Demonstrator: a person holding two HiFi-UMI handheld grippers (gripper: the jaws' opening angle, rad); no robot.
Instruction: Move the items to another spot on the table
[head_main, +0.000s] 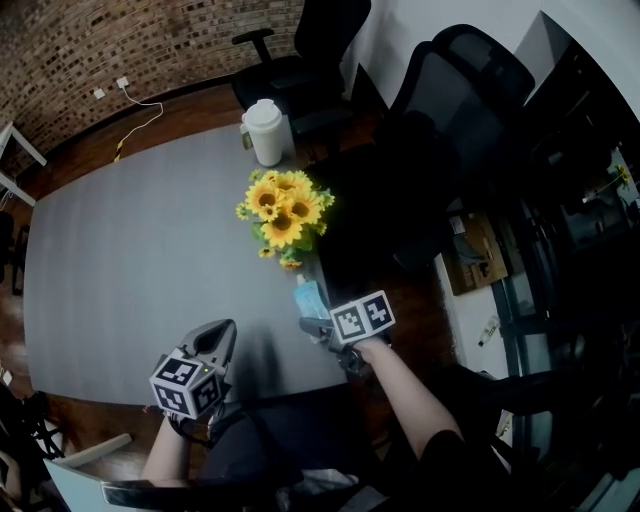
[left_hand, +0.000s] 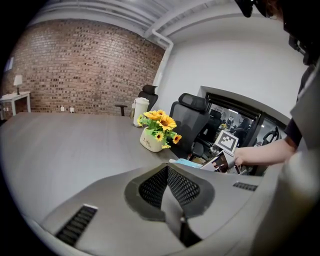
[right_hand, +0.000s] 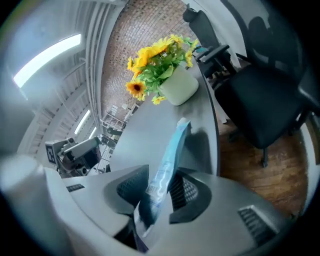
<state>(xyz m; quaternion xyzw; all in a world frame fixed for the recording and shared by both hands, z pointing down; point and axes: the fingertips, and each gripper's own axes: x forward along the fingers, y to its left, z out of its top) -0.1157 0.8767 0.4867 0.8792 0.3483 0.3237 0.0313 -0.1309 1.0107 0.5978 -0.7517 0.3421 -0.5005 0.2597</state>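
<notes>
While the left hand-held gripper (left_hand: 167, 169) sits with its jaws pressed together and nothing between them, the right hand-held gripper (right_hand: 164, 174) has its jaws partly apart. A thin blue packet (right_hand: 172, 147) stands on edge in the gap. The gap is wider than the packet, so the pads do not clamp it. The packet's far end reaches out ahead of the jaws over the bench (head_main: 130, 260); whether that end touches the surface I cannot tell.

The bench is a broad, matte grey top with rounded corners. The right hand-held gripper works close to its right-hand edge, and the left one is over the near edge, off to the right one's left and apart from it.

Straight ahead of the right hand-held gripper, just past the packet, sunflowers (head_main: 283, 210) stand upright in a white pot (left_hand: 150, 142). Farther on in the same line is a white jug (head_main: 265, 132) with a lid, near the bench's far end.

Black office chairs (head_main: 455, 90) are drawn up on the right of the right hand-held gripper, beside and beyond the flowers. They stand on a wooden floor (right_hand: 247, 167). A brick wall (left_hand: 85, 70) closes the room beyond the far end of the bench, and a pale cable (head_main: 140, 125) trails over the floor at its foot. A white wall (left_hand: 220, 65) meets the brick at a corner where pipes (left_hand: 162, 37) run up to the ceiling.
</notes>
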